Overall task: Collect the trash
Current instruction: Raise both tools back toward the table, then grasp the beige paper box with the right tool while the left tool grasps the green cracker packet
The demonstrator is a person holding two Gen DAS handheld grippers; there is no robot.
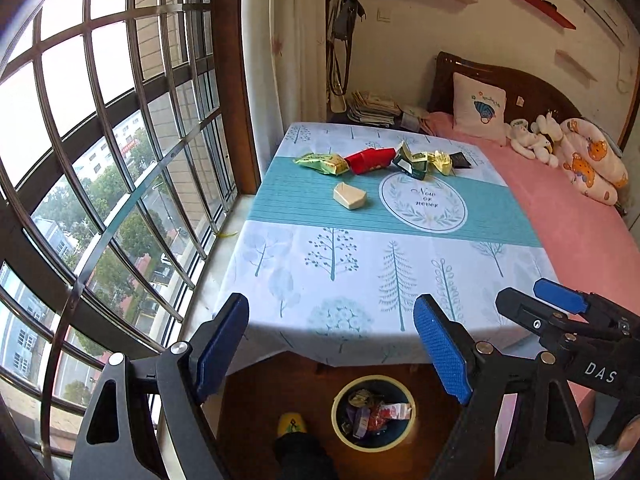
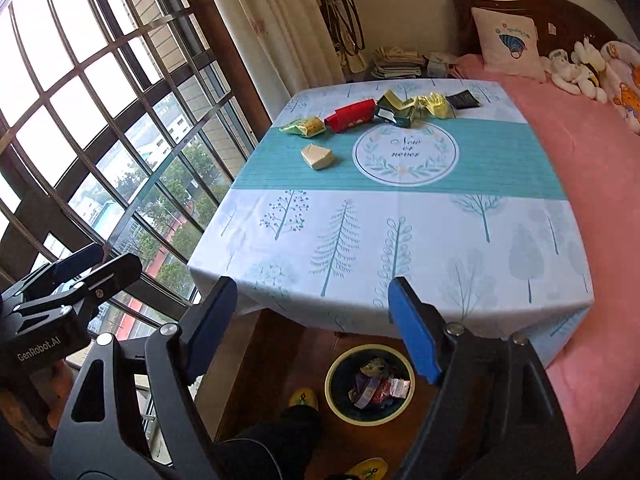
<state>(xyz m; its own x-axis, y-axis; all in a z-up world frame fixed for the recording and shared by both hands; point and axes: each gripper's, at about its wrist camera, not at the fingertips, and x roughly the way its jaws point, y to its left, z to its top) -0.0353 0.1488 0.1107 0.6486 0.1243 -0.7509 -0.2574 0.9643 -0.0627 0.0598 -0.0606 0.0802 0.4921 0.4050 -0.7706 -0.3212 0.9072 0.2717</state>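
Trash lies in a row at the far side of the clothed table [image 1: 360, 272]: a yellow-green wrapper [image 1: 322, 162], a red carton [image 1: 368, 160], a dark green box [image 1: 412, 162], a crumpled yellow wrapper [image 1: 440, 160], a black packet [image 1: 460, 159]. A cream box [image 1: 350, 195] lies nearer. The same row shows in the right wrist view: red carton [image 2: 351, 117], cream box [image 2: 318, 156]. A bin [image 1: 372, 410] [image 2: 370, 384] holding wrappers stands on the floor below the table's near edge. My left gripper [image 1: 332, 344] and right gripper [image 2: 312, 320] are open and empty, above the near edge.
A barred window [image 1: 100, 160] runs along the left. A bed with a pink sheet [image 1: 560, 208], a pillow and soft toys lies along the right of the table. The person's slippered foot [image 1: 292, 426] stands beside the bin. Stacked papers [image 1: 372, 108] lie beyond the table.
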